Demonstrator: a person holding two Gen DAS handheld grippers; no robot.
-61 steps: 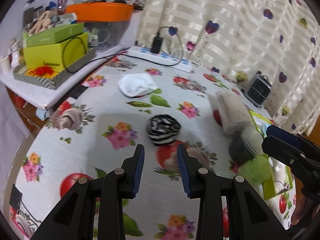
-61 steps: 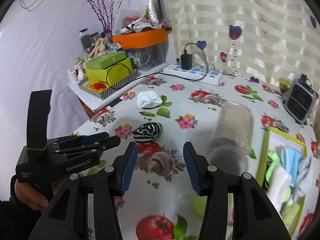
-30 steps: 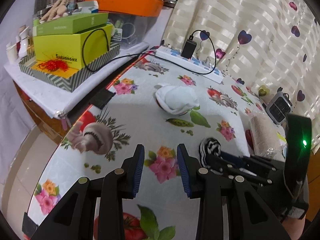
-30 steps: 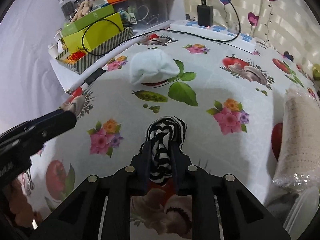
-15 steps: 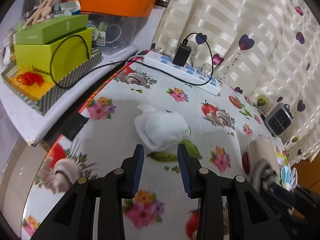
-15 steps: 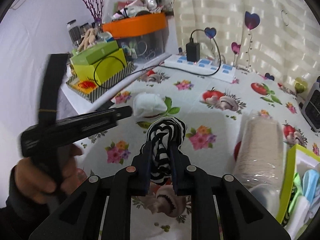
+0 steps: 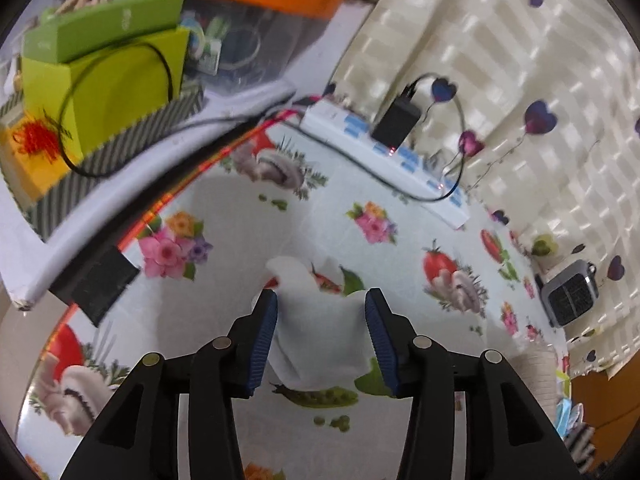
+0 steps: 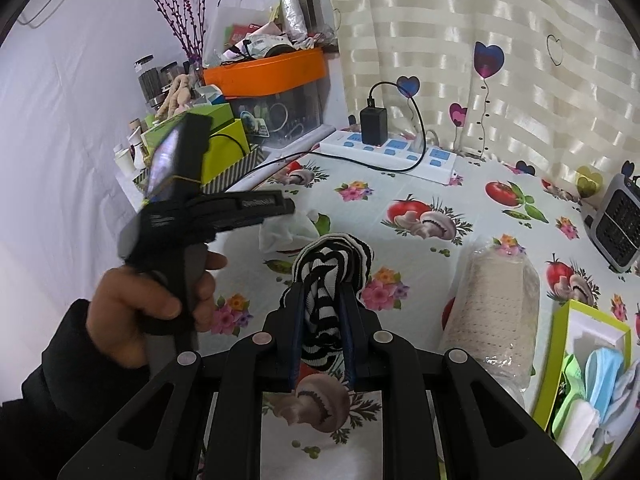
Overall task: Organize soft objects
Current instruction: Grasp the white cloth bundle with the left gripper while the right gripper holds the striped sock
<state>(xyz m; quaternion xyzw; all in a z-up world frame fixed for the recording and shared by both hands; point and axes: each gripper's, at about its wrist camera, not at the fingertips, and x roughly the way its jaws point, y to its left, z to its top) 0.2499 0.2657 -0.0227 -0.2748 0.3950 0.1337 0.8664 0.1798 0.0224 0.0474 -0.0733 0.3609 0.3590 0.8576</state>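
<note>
A white balled sock (image 7: 320, 328) lies on the flowered tablecloth (image 7: 400, 184). My left gripper (image 7: 320, 336) is open with the sock between its blue pads, one on each side. The sock (image 8: 286, 230) also shows in the right wrist view, under the left gripper (image 8: 280, 206). My right gripper (image 8: 323, 320) is shut on a black-and-white striped sock (image 8: 332, 264) and holds it above the table. A green-rimmed box (image 8: 560, 360) at the lower right holds several folded soft items (image 8: 600, 384).
A white power strip (image 7: 384, 160) with a black charger lies at the table's back. Green boxes (image 7: 104, 80) and an orange-lidded bin (image 8: 264, 68) stand on the left shelf. A wrapped beige roll (image 8: 492, 312) lies beside the box. A small grey heater (image 8: 616, 224) stands right.
My left gripper moved forward and down until the white sock sits between its open pads. My right gripper lifted the striped sock off the table and keeps it gripped.
</note>
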